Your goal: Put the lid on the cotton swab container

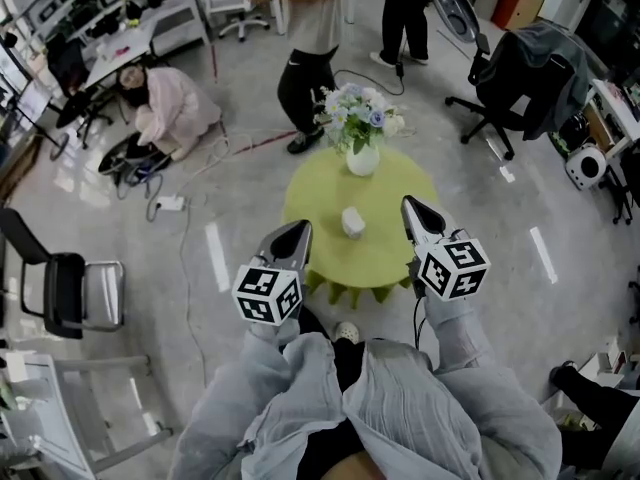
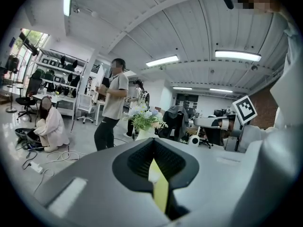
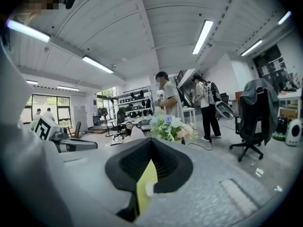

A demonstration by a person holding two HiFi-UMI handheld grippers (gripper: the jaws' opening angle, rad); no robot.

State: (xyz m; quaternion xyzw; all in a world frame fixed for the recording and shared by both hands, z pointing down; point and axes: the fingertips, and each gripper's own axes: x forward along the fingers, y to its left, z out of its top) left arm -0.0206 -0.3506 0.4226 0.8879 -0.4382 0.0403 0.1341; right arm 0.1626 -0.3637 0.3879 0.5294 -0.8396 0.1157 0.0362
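Nearest the person, above the near edge of the round green table (image 1: pixel 310 203), the left gripper (image 1: pixel 298 233) and the right gripper (image 1: pixel 414 211) are hovering side by side. Each is holding its jaws pressed together with nothing between them. Just ahead of the tips, between the 2 tools, the small white cotton swab container (image 1: pixel 352 221) is sitting; it is too small to show whether a lid is on it. Beyond it a vase of flowers (image 1: pixel 362 156) is standing. Both tools likely need opening first, then 1 steadying the container while the other is lowering the lid level.
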